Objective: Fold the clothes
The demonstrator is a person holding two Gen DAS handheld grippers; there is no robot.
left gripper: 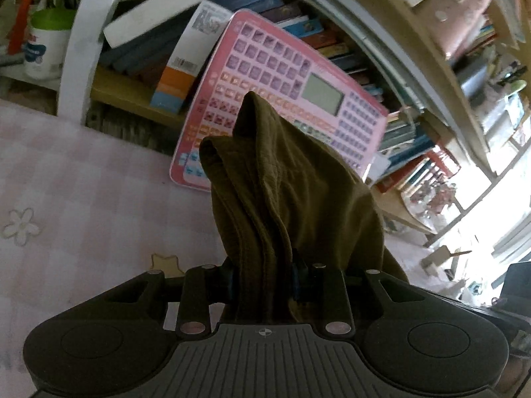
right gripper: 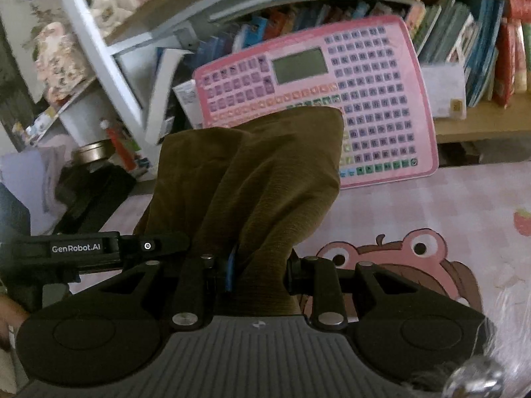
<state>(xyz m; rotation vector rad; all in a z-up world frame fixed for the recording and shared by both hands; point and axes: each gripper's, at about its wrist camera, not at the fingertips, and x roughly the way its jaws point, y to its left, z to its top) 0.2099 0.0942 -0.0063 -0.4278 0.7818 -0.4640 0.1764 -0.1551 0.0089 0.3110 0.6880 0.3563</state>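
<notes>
While each hand-held gripper (left gripper: 264,280) (right gripper: 259,273) clamps it, olive garment (left gripper: 282,192) (right gripper: 259,172) bunched, ribbed (folds upright), above pink checked sheet (left gripper: 83,182).

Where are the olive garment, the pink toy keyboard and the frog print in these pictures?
olive garment (left gripper: 292,199): left wrist view, bunched middle.
pink toy keyboard (right gripper: 375,99): right wrist view, key panel.
frog print (right gripper: 411,248): right wrist view, face.

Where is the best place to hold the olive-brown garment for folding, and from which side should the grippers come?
Hold the olive-brown garment at an edge, from above. The left gripper and right gripper each already pinch a bunched part; the limp cloth stands up past the jaws.
</notes>
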